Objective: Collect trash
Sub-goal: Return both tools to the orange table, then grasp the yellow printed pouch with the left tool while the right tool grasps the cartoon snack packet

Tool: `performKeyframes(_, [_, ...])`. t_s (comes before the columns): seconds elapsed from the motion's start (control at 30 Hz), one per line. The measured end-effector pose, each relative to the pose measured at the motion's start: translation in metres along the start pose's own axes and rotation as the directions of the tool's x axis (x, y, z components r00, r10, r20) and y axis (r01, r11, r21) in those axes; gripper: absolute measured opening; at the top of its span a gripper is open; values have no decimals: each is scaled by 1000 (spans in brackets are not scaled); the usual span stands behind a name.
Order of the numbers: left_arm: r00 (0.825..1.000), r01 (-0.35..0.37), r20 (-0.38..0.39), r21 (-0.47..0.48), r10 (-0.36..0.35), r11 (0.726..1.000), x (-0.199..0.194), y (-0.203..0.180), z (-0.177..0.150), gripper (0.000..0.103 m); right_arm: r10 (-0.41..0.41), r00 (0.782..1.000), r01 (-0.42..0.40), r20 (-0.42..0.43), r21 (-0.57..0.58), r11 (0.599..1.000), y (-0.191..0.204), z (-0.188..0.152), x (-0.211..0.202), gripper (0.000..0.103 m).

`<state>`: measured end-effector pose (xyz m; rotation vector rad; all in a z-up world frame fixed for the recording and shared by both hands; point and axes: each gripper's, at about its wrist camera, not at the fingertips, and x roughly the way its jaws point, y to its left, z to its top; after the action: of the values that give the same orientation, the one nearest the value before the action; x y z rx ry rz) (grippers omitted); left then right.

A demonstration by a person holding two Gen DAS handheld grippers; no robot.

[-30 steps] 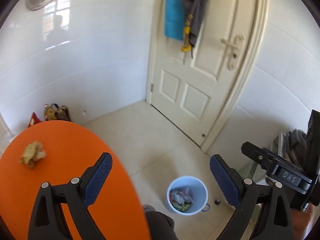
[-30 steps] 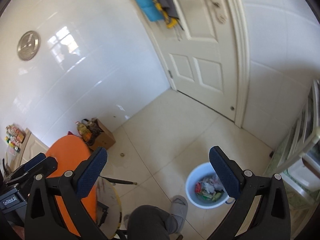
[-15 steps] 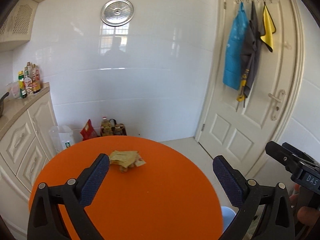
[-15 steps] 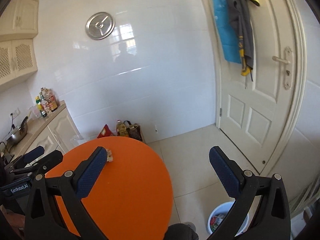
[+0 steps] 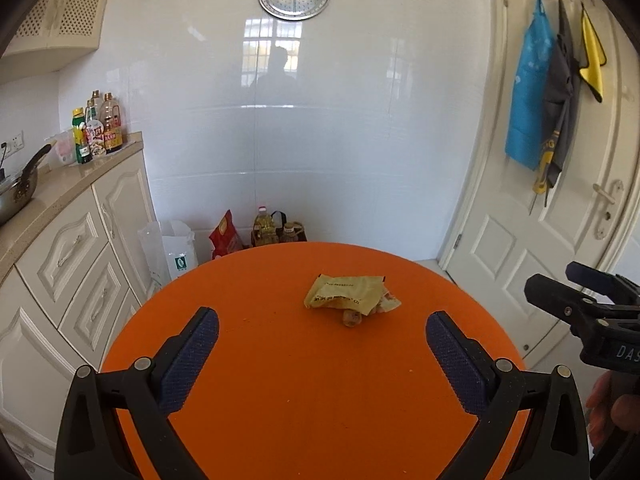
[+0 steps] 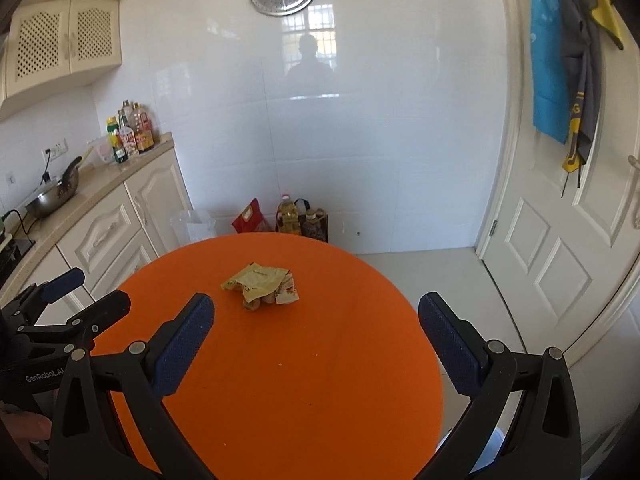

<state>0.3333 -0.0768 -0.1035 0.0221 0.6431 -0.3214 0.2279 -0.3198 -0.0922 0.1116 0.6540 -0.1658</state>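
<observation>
Both the left gripper [image 5: 322,354] and right gripper [image 6: 316,340] are hovering wide open and empty above an orange table [image 5: 280,400]. A crumpled yellow wrapper [image 5: 348,294] is lying mid-table, well ahead. A good pickup means straddling the wrapper low before closing.

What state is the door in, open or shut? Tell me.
Shut: the door sits flush in its frame, no gap showing in either view.
</observation>
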Motion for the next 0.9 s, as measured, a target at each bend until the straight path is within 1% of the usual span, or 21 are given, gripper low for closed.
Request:
performKeyframes(0.1, [998, 10, -70, 50, -7, 999, 41, -12, -3, 102, 5, 997, -4, -76, 10, 1000, -4, -2, 42, 103])
performKeyframes(0.23, [987, 29, -159, 86, -15, 996, 95, -24, -5, 102, -4, 989, 9, -149, 32, 999, -21, -5, 88, 103])
performKeyframes(0.37, [978, 72, -203, 101, -51, 992, 138, -33, 5, 102, -11, 982, 24, -186, 69, 997, -39, -4, 120, 103])
performKeyframes(0.43, [972, 80, -228, 130, -49, 988, 163, -40, 13, 102, -12, 980, 29, -200, 86, 996, -46, -2, 132, 103])
performKeyframes(0.5, [965, 93, -259, 166, -47, 982, 190, -38, 24, 102, -13, 977, 34, -212, 97, 995, -51, -1, 142, 103])
performKeyframes(0.53, [961, 112, -270, 174, -62, 978, 199, -40, 26, 102, -12, 976, 35, -216, 100, 994, -54, 0, 146, 103])
performKeyframes(0.6, [949, 158, -296, 147, -109, 976, 219, -41, 35, 102, -4, 975, 28, -222, 104, 994, -57, 1, 154, 103])
performKeyframes(0.7, [927, 204, -330, 49, -177, 978, 239, -24, 41, 102, 11, 971, 14, -239, 105, 994, -54, 0, 167, 103])
performKeyframes(0.73, [924, 208, -333, 25, -188, 978, 245, -20, 43, 102, 20, 969, 6, -245, 104, 995, -52, 0, 172, 103])
performKeyframes(0.9, [936, 191, -296, -30, -191, 981, 240, 2, 41, 102, 57, 959, -38, -278, 74, 997, -33, 0, 192, 103])
